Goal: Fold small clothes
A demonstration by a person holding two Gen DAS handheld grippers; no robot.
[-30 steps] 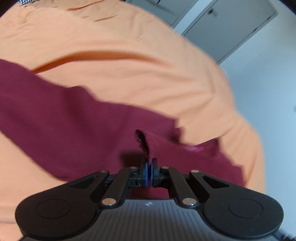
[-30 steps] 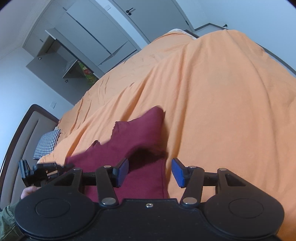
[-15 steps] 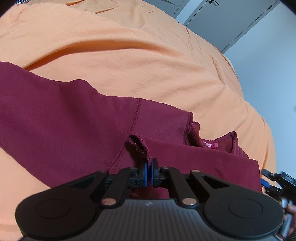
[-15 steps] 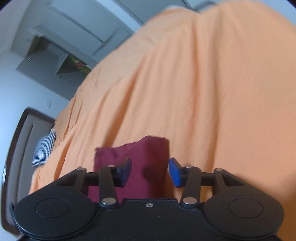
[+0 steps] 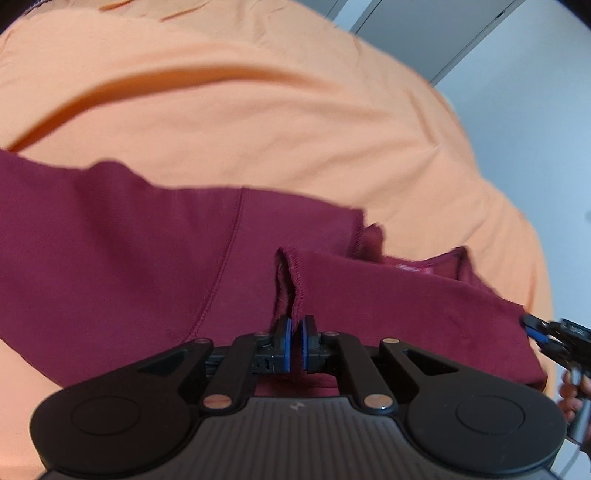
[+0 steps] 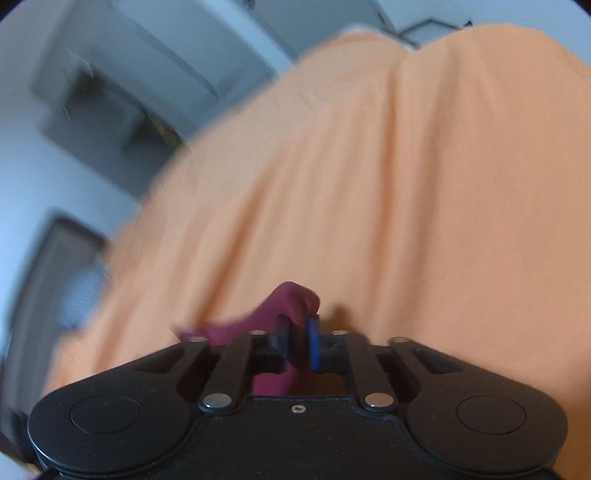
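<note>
A maroon garment [image 5: 129, 258] lies spread on an orange bedsheet [image 5: 258, 110]. My left gripper [image 5: 294, 332] is shut on a stitched hem of it, which stands up in a small fold just ahead of the pads. The right gripper [image 5: 532, 328] shows at the garment's right corner. In the blurred right wrist view, my right gripper [image 6: 298, 336] is closing its jaws with a bunched corner of the maroon garment [image 6: 291, 299] pinched between the blue pads.
The orange sheet [image 6: 406, 184] stretches far beyond the garment with long soft creases. Grey wardrobe doors [image 5: 424, 29] stand behind the bed. A dark headboard [image 6: 44, 277] is at the left. A hand [image 5: 570, 391] holds the right gripper.
The right gripper swept down to the garment's corner and narrowed its jaws around it. The left gripper drifted slightly, still pinching the hem.
</note>
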